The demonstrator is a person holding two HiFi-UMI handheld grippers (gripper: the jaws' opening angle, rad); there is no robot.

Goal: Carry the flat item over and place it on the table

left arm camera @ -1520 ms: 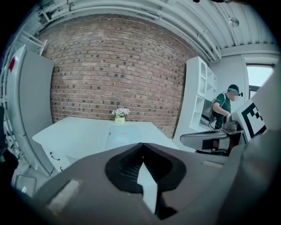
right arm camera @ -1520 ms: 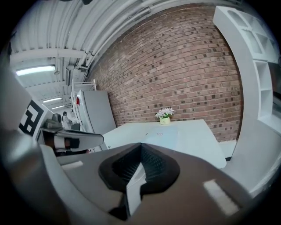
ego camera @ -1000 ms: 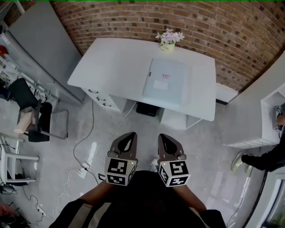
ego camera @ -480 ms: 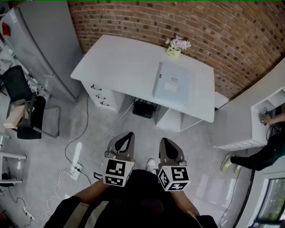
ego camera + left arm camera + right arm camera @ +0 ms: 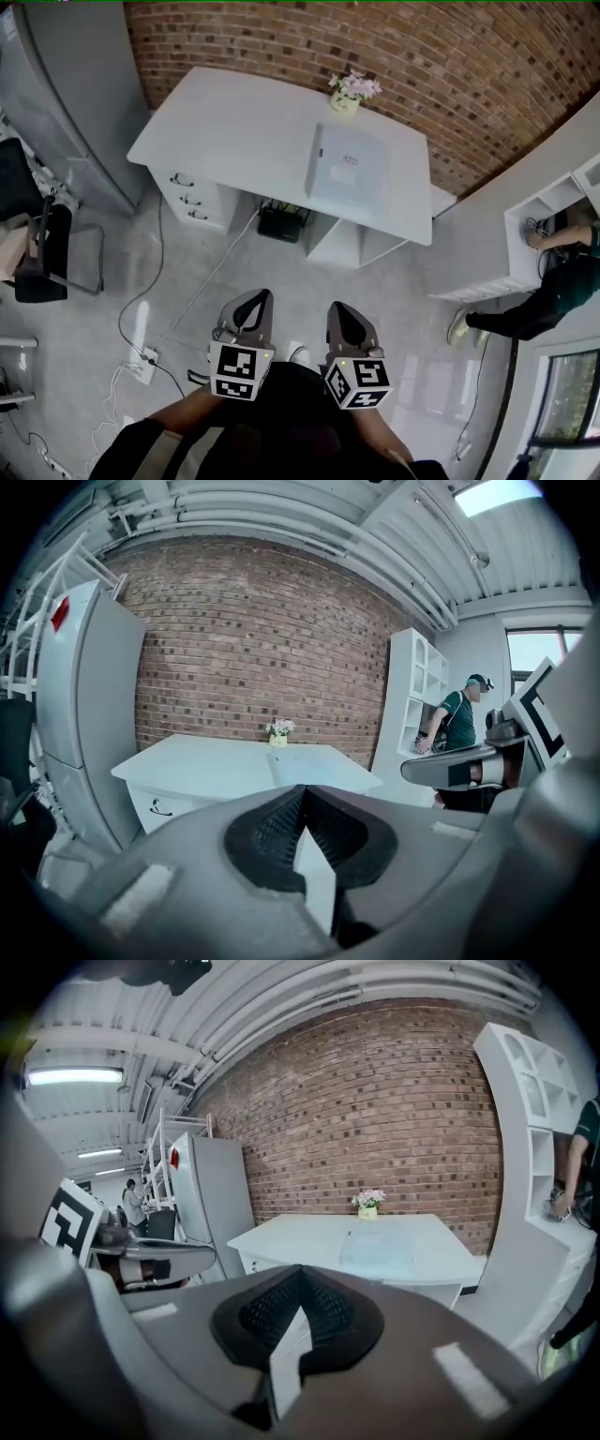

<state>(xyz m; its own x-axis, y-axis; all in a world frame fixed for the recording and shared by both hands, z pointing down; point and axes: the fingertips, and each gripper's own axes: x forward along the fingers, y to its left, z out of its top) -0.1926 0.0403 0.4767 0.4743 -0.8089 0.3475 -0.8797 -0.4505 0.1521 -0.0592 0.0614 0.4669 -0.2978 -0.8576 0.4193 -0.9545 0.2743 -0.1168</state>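
A: At the bottom centre of the head view, what did the grippers have hold of?
B: Nothing. Left gripper (image 5: 259,298) & right gripper (image 5: 339,309) sat side by side, a little apart, over the grey floor (image 5: 394,281), both pointing up-frame toward the white table (image 5: 234,122). Each one's jaws were pressed fully together, pads meeting, nothing betw. them; each gripper view showed that plainly.
A: And the flat item?
B: The pale blue-grey flat item (image 5: 349,173) lay on the tabletop, upper centre of frame, on the table's right part, well apart from both grippers. It had a small label on top, too small to read.
A: Anything beside it?
B: A flower pot (image 5: 349,91) w/ pale blooms stood just above it in frame, near the brick wall (image 5: 422,56). There was a grey cabinet (image 5: 75,84) upper left, a dark chair (image 5: 33,253) at the left edge, and a person (image 5: 534,305) at the right edge next to white shelves (image 5: 497,244).
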